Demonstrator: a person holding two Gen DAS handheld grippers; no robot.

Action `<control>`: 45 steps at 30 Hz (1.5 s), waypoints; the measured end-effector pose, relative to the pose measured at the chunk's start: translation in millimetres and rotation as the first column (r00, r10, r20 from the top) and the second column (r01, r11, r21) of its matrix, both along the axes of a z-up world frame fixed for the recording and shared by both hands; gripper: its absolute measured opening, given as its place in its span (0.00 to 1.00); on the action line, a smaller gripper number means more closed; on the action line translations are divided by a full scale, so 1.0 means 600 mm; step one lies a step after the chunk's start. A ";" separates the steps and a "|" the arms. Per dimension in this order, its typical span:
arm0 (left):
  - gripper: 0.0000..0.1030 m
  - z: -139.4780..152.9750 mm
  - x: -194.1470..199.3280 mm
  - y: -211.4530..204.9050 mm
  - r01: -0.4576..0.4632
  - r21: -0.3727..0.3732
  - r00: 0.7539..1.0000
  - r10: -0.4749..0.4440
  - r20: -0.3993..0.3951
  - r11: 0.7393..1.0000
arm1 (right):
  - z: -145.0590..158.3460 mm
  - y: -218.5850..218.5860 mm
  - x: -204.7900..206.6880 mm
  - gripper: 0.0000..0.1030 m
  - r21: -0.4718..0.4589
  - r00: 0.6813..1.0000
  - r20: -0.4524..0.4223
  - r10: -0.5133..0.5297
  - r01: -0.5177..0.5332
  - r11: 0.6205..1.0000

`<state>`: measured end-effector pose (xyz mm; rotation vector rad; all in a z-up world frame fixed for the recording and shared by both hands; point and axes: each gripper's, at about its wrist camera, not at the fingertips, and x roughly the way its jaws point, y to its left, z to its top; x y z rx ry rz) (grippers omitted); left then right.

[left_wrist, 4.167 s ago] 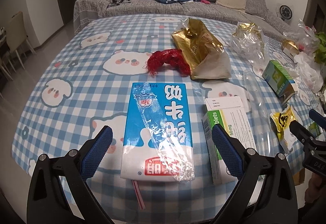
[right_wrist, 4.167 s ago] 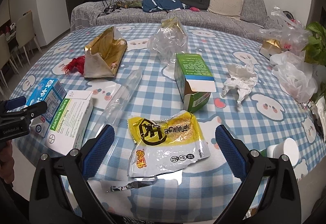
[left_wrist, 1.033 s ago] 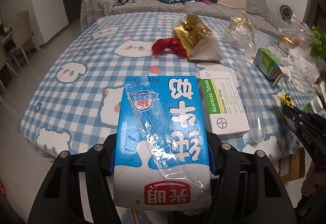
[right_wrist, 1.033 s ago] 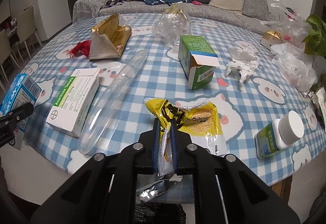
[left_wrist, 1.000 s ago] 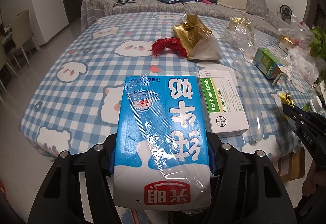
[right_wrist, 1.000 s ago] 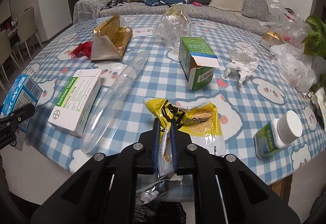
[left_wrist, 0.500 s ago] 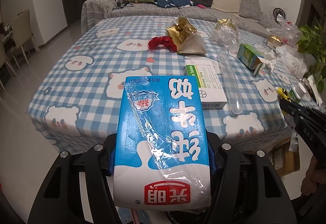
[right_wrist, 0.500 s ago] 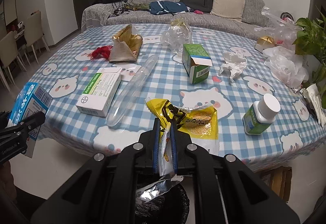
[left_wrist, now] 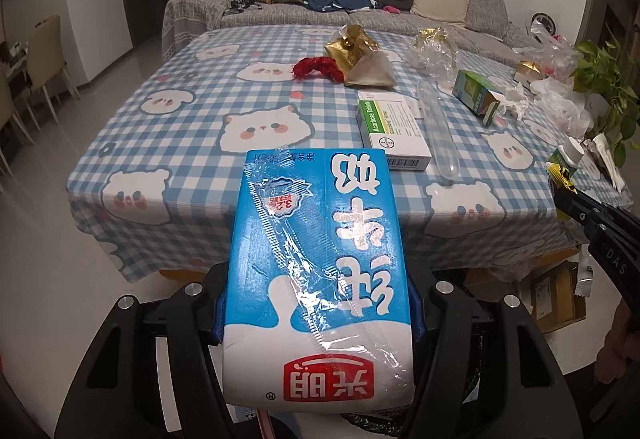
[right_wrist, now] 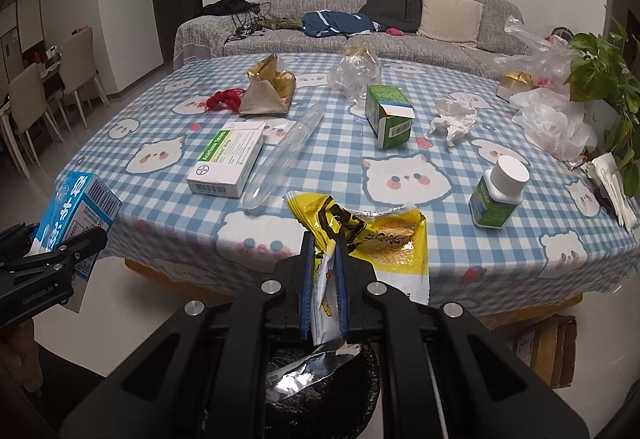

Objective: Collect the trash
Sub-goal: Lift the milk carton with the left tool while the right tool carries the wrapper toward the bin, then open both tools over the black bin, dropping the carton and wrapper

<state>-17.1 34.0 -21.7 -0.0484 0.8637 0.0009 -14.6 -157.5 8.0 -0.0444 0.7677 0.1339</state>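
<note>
- Big change over the last few seconds: both pieces of trash were lying on the counter (right_wrist: 452, 239) and now both are off it. I've pulled back so the whole counter sits out in front of me, edge and all.
- Left gripper (left_wrist: 316, 303) has its jaws clamped on the sides of the blue milk carton (left_wrist: 320, 259). It's held flat, label up, pointing toward 12 o'clock, clear of the counter.
- Right gripper (right_wrist: 323, 279) has its jaws squeezed nearly together on a pinch of the yellow snack wrapper (right_wrist: 360, 239), which flops up and away toward 1 o'clock.
- From the right wrist camera there's a black bin bag (right_wrist: 320, 383) straight below at 6 o'clock, with the wrapper's foil tail hanging into its mouth. So I reckon the drop is next, wrapper first.
- The carton is further from it: in that same view it's way over at 9 o'clock, so my left hand needs to swing in before letting go.
- Loads still out there: white pill box (right_wrist: 228, 159), clear plastic tube (right_wrist: 284, 159), green box (right_wrist: 388, 115), crumpled tissue (right_wrist: 454, 119), pill bottle (right_wrist: 500, 195), gold bag (right_wrist: 268, 89), red netting (right_wrist: 224, 99).
- Both grippers are roughly level, pointing across the counter toward the sofa (right_wrist: 360, 15).
</note>
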 end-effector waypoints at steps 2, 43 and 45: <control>0.60 -0.005 -0.007 0.000 -0.001 -0.001 1.000 0.001 -0.003 1.000 | -0.003 0.003 -0.008 0.09 0.000 1.000 -0.002 0.003 -0.003 1.000; 0.60 -0.227 -0.077 0.023 -0.056 -0.010 0.986 0.054 -0.158 0.998 | -0.226 0.063 -0.084 0.09 0.025 0.971 -0.232 0.060 -0.056 0.998; 0.60 -0.238 -0.075 0.026 -0.065 -0.011 0.984 0.062 -0.166 0.998 | -0.239 0.065 -0.081 0.09 0.023 0.968 -0.244 0.065 -0.061 0.998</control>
